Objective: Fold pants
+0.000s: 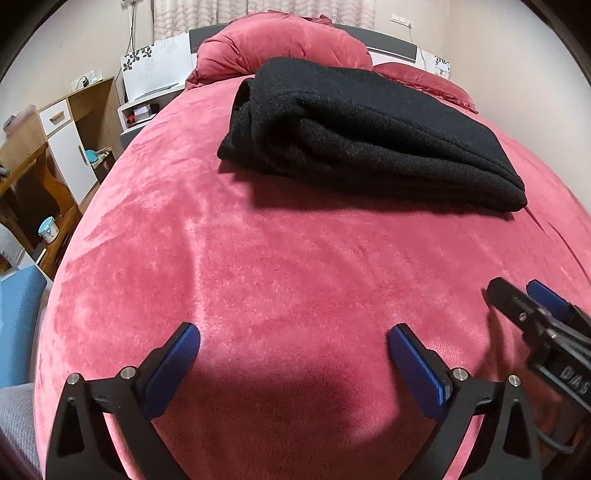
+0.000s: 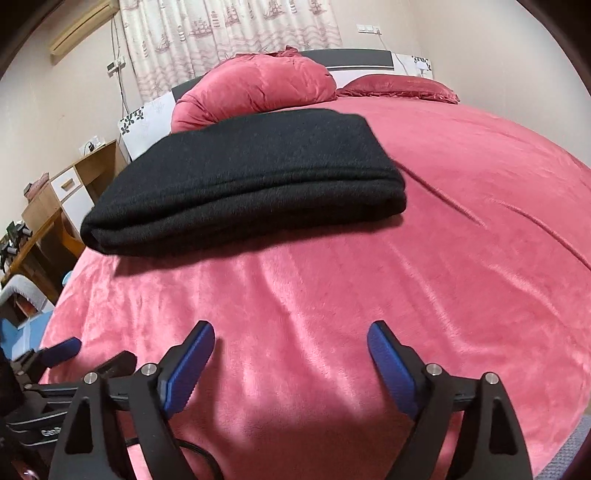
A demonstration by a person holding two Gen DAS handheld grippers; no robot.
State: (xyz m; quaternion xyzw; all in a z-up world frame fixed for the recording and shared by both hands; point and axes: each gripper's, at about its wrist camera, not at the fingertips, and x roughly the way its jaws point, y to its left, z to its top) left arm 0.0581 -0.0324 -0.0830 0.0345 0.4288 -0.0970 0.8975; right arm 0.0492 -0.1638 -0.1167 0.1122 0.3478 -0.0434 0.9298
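Folded black pants on pink bedspread, beyond left gripper with wide-spread, empty fingers.

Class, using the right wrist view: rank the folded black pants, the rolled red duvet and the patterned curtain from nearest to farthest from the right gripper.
From the right gripper:
1. Folded black pants, mid-bed, left of centre.
2. Rolled red duvet, at the headboard.
3. Patterned curtain, on the back wall.

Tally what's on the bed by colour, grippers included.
Black: 1, the folded pants
Red: 2, the rolled duvet and the flat pillow
Black with blue fingers: 2, the left gripper and the right gripper, both open and empty above the red bed cover
Total: 5
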